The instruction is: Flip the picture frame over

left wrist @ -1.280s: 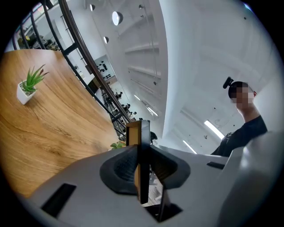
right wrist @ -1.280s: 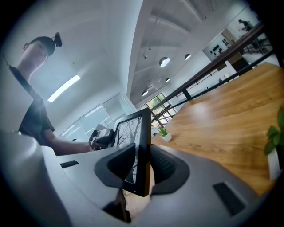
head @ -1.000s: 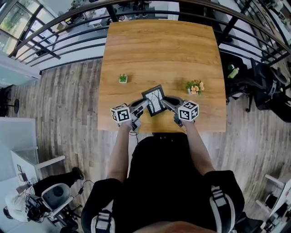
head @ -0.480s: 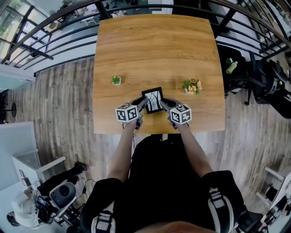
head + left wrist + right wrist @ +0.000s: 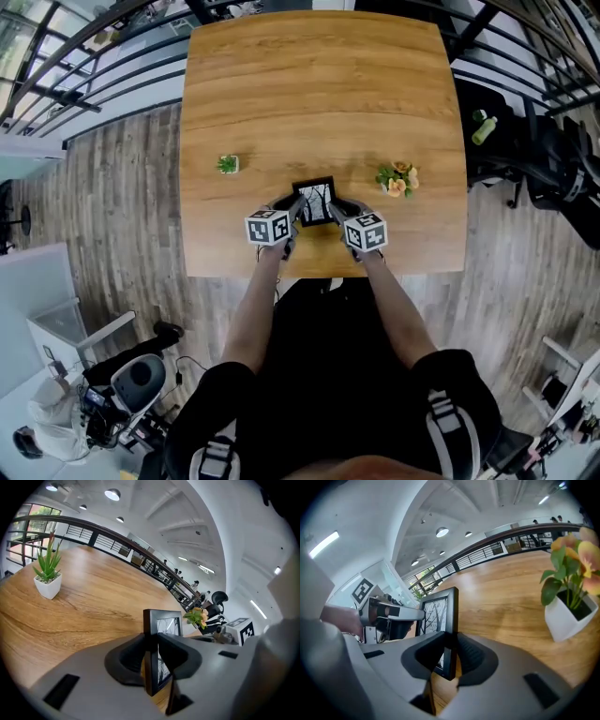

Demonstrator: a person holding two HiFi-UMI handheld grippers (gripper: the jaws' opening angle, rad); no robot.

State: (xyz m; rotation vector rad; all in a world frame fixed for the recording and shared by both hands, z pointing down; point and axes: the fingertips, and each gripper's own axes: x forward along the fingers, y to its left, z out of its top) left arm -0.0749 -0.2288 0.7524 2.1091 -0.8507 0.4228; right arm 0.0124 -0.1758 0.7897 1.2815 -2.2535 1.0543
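Frame (picture side showing) over table

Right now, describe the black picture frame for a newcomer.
The square wooden table holds a spiky green potted plant and an orange-flowered one. Between them, near the person, is the black picture frame: uniquely flat, clamped by the left gripper and right gripper.

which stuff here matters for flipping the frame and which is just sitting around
Job in hand: picture frame; left tool and right tool, each clamped on one side edge.
Lying about: green plant; flowering plant.
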